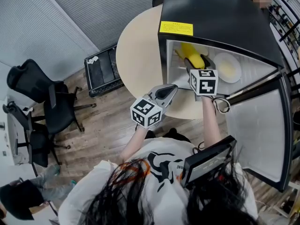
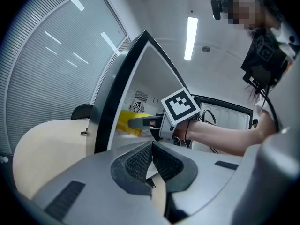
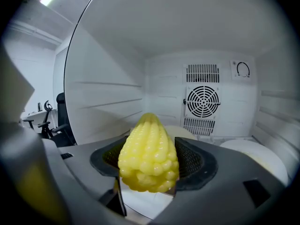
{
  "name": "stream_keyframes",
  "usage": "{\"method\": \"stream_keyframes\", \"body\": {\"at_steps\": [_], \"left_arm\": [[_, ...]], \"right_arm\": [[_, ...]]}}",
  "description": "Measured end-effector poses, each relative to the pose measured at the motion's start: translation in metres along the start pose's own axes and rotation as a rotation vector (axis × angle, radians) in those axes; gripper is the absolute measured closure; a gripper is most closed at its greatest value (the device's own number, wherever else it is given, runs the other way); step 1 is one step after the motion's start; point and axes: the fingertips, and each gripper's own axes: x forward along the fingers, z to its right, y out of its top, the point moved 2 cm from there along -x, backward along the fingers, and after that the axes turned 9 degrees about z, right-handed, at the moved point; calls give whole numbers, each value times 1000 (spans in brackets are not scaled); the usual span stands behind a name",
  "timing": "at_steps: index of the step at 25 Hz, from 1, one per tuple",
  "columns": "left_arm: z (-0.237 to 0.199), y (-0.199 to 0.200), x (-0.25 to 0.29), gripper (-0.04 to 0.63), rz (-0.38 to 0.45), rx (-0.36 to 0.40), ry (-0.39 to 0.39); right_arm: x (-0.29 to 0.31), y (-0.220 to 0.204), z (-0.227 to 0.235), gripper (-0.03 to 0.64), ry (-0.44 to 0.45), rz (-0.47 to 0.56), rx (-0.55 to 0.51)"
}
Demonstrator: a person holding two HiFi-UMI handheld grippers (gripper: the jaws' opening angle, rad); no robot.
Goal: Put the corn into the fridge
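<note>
The fridge (image 1: 215,22) stands open, its door (image 1: 260,135) swung wide; 1 white plate (image 3: 255,156) occupies the right floor, with free room above.

Yellow corn (image 3: 147,153) — inside open fridge (image 1: 220,13), tip rearward.

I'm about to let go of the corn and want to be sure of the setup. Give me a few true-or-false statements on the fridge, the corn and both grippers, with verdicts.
1. The fridge has its door open. True.
2. The right gripper is empty. False: the corn is between its jaws, which are opening.
3. The right gripper reaches into the fridge. True.
4. The left gripper has its jaws wide apart. False: they are together, with nothing between them.
5. The left gripper is inside the fridge too. False: it is outside, in front of the opening.
6. A white plate lies in the fridge. True.
</note>
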Motion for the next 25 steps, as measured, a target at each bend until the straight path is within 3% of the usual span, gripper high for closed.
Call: {"method": "stream_keyframes", "body": {"at_steps": [10,18,25], "left_arm": [[0,-1,1,584,4,-3,13],[6,-2,2,583,1,0,21],[13,-10,-1,583,-5,-12,42]], "right_arm": [[-26,13,-6,327,27,59,19],[-63,38,-8,328,65,195,187],[-80,27,-12,328,101,213,262]]}}
